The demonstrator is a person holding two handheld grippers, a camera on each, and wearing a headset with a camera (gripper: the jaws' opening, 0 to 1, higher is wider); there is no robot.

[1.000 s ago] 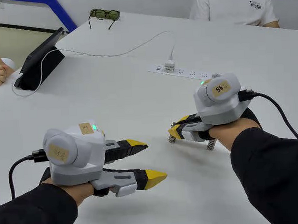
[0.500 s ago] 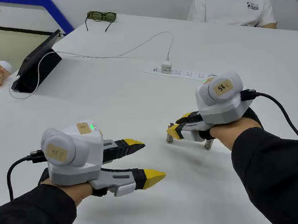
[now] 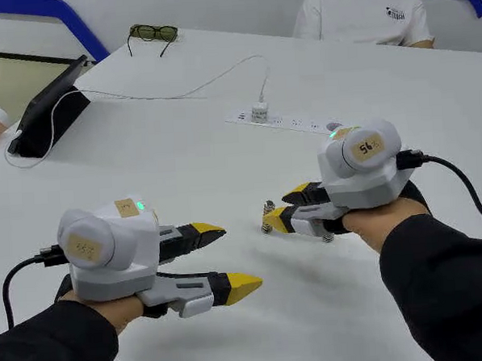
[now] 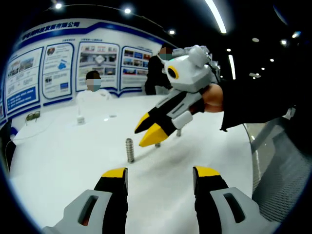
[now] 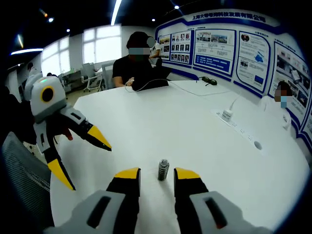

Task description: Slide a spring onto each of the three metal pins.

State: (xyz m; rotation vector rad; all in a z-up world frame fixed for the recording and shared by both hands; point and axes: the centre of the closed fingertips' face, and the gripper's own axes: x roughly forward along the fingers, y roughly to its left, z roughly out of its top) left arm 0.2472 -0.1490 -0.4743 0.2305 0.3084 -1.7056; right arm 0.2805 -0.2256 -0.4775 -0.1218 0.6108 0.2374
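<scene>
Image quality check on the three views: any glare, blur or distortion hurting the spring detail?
Head view: soft even light, faint shadows on the table under the left gripper, sharp. Left gripper view: heavy fisheye bending, ceiling strips glaring, right gripper in focus. Right gripper view: windows very bright, spring crisp.

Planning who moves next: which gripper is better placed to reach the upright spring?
Right. The upright spring stands just ahead of the right gripper, in line with the gap between its open jaws; the left gripper, also open, sits well apart.
</scene>
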